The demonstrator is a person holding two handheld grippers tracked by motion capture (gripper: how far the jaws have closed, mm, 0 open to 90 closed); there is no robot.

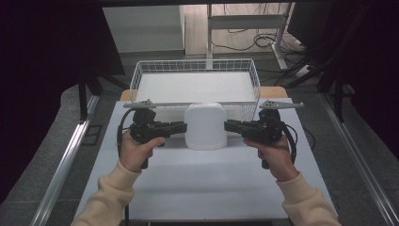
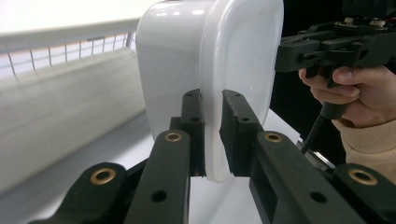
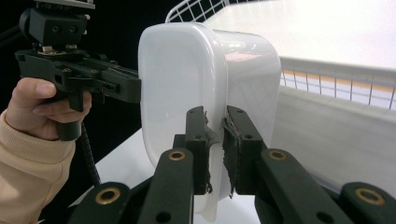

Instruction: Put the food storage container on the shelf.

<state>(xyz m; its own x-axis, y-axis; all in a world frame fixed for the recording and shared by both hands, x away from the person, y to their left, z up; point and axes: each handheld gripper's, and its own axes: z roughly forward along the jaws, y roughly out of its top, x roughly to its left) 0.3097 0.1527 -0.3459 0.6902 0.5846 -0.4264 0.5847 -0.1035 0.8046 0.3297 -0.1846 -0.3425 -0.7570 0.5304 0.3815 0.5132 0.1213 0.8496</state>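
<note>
Nearest the camera in the high view, two cream sleeves [image 1: 110,195] entered from the bottom edge, each hand wrapped round a black gripper handle. The left hand [image 1: 134,151] and the right hand [image 1: 275,155] were set well apart, level with one another above the white table [image 1: 207,188].

The left gripper [image 1: 181,127] pointed inward toward the centre. In the left gripper view its jaws stood nearly closed, pinching the thin projecting rim of a white plastic container [image 2: 205,70] between the fingertips [image 2: 233,126]. The right gripper [image 1: 230,125] mirrored it from the other side; in the right gripper view its jaws were likewise drawn almost together on the rim of the container [image 3: 196,88], the worn pads [image 3: 233,144] pressed against the plastic.

The container [image 1: 205,126], rounded at its corners and glossy, sat between the two grippers at the middle of the table, held by opposite edges. Whether its base touched the table could not be told. Each gripper view also showed the opposite hand and gripper beyond the container.

Just behind the container stood a white wire basket [image 1: 141,75] with a pale flat bottom, its front wall near the container's far side. Beyond the basket lay a grey floor with a metal frame [image 1: 244,21] and loose cables [image 1: 263,40].
</note>
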